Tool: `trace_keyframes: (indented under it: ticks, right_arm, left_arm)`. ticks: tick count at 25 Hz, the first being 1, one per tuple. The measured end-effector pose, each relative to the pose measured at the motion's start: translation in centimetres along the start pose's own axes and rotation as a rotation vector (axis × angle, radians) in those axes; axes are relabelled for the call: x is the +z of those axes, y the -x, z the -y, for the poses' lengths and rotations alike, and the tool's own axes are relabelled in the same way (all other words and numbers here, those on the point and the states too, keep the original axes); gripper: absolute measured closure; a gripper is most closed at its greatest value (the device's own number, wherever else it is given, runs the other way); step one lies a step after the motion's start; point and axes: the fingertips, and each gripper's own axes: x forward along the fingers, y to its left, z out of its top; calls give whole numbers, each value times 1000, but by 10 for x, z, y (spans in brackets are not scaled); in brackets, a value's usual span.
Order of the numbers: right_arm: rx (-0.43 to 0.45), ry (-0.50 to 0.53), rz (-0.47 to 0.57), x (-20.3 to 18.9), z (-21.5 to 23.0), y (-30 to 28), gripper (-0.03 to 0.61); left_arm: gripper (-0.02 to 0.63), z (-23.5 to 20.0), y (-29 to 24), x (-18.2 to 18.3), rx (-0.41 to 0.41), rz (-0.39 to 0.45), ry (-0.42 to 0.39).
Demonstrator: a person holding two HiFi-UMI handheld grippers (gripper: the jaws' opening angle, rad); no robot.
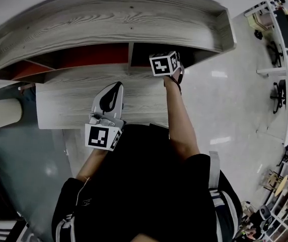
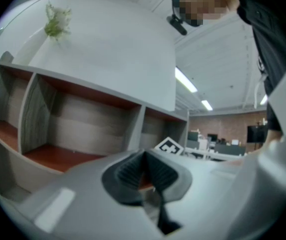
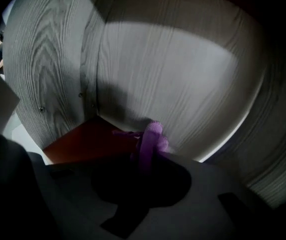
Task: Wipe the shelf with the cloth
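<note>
Your right gripper (image 3: 144, 158) is clenched on the cloth (image 3: 151, 140), a purple, fleecy piece bunched into a narrow strip. Its long axis runs straight ahead out of the jaws, and its free end points at the foot of the back panel (image 3: 183, 79). A smaller fold trails off to the left over the red-brown floor (image 3: 85, 145) of the compartment. So the cloth sits directly in front of the jaw tips, deep in the shelf (image 1: 109, 19), in the compartment just right of the upright divider (image 1: 130, 54) and near its back corner. I cannot tell whether the cloth's tip actually touches the panel.

The panels are grey with a bold wood grain, and the shelf's top board is curved along its edge (the compartment floors alone are red-brown).

Your left gripper (image 1: 114, 88) has its ribbed dark pads (image 2: 133, 171) pressed together with nothing between them. It hangs over the pale lower board (image 1: 63, 107) near that board's front edge, well apart from the cloth.
</note>
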Motion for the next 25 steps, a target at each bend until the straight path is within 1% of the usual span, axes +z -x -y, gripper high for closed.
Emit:
trace_keyframes:
  ticks: [7, 12, 17, 25]
  right_arm:
    - [93, 90, 36, 21, -30, -8, 531]
    - [147, 162, 64, 30, -50, -10, 531]
    - [223, 241, 97, 37, -71, -8, 531]
    - [330, 335, 128, 38, -93, 0, 531]
  left_arm:
    - [612, -11, 8, 0, 51, 2, -2]
    - [612, -11, 13, 1, 72, 3, -6]
    - [612, -10, 15, 1, 86, 5, -6]
    - [612, -5, 17, 1, 87, 9, -2]
